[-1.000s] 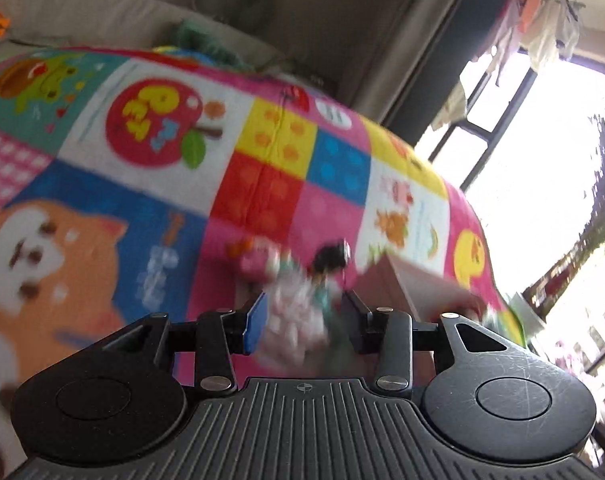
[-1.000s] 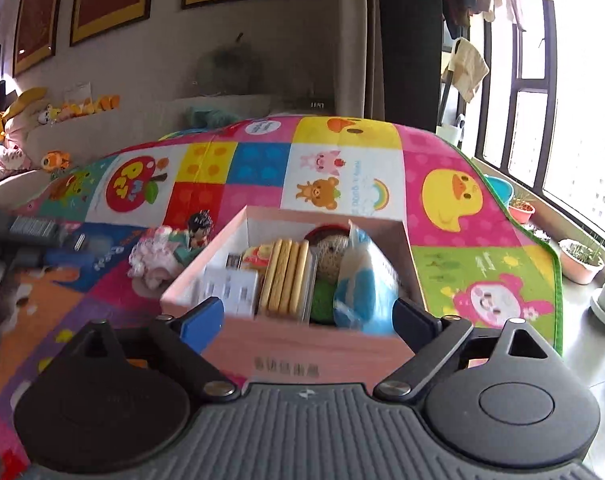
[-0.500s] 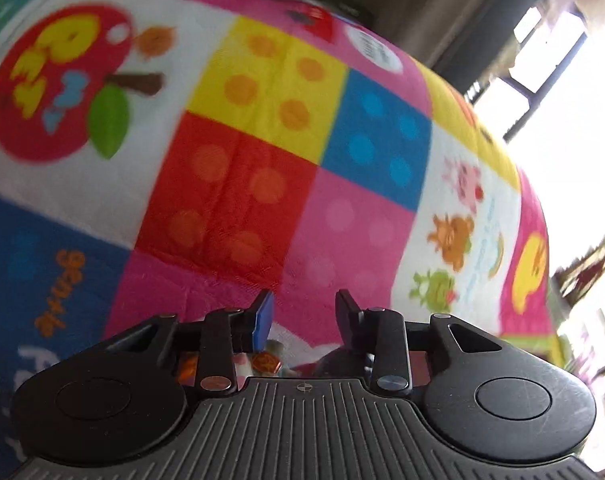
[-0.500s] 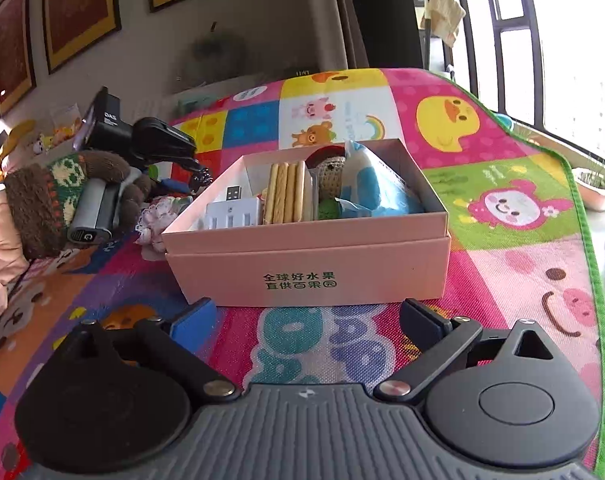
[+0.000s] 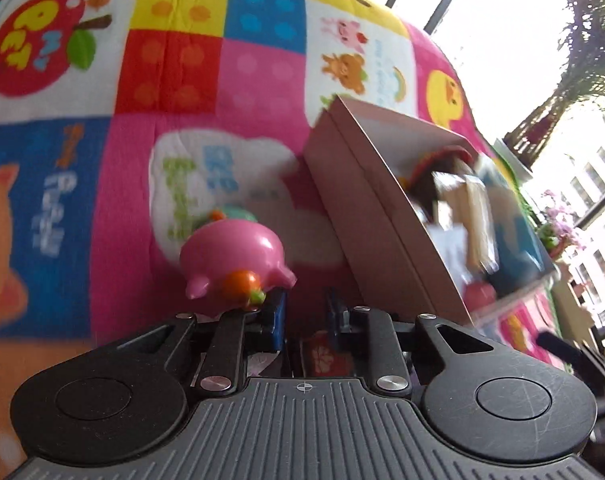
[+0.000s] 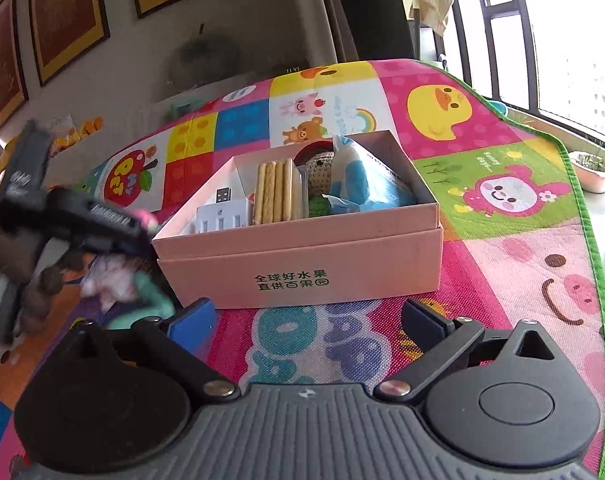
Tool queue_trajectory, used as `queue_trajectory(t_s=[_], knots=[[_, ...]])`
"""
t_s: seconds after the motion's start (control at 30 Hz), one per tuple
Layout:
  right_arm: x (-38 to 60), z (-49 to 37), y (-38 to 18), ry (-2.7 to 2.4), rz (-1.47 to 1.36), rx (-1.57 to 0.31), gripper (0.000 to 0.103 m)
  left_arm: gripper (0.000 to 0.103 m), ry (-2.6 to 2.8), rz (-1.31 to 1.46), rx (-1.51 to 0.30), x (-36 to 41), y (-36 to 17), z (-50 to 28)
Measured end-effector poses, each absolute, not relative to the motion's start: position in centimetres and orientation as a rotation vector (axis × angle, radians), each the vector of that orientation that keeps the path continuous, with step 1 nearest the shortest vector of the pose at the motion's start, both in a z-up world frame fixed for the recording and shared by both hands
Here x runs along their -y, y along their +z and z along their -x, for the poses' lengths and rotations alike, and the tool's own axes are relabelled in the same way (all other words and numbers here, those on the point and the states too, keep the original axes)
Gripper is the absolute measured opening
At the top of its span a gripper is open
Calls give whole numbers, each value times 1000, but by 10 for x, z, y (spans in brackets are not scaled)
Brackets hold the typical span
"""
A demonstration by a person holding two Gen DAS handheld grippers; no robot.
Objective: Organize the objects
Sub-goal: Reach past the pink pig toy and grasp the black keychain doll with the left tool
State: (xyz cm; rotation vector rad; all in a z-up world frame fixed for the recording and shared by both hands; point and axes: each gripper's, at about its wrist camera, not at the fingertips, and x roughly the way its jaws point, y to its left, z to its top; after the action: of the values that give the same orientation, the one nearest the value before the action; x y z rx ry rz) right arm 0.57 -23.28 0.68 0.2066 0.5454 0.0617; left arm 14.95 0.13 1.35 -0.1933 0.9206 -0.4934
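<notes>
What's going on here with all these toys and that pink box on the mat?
Someone is tidying small things into a pink box on a colourful play mat, using handheld tongs. The box already holds biscuits, a white adapter and a blue and white packet. The left tongs are down beside the box, by a pink toy and a doll; whether they grip anything is unclear. The right tongs hang open and empty in front of the box.

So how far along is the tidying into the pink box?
Done: the pink box already holds biscuits, a white adapter and a blue packet. In hand: the left gripper is at the doll beside the box; grip unclear. Left: the pink pig toy on the mat. The right gripper is empty.
</notes>
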Motion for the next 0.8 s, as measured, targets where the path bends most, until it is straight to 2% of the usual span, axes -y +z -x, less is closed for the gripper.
queue_trajectory(t_s=[0.23,0.43,0.53,0.67,0.8], knots=[[230,-6,8,56,-185,-547,103,22,-621,232,-909,-13,24,-74],[229,-10,7,59,-179,-573,103,23,-417,290,-638,-53,66,-37],[228,-10,8,75,-172,-595,103,23,-461,290,-670,-61,68,-28],[213,3,12,211,-139,-675,103,23,-501,118,-722,-47,52,-2],[177,22,14,337,77,-707,103,23,-521,12,-780,-36,31,8]])
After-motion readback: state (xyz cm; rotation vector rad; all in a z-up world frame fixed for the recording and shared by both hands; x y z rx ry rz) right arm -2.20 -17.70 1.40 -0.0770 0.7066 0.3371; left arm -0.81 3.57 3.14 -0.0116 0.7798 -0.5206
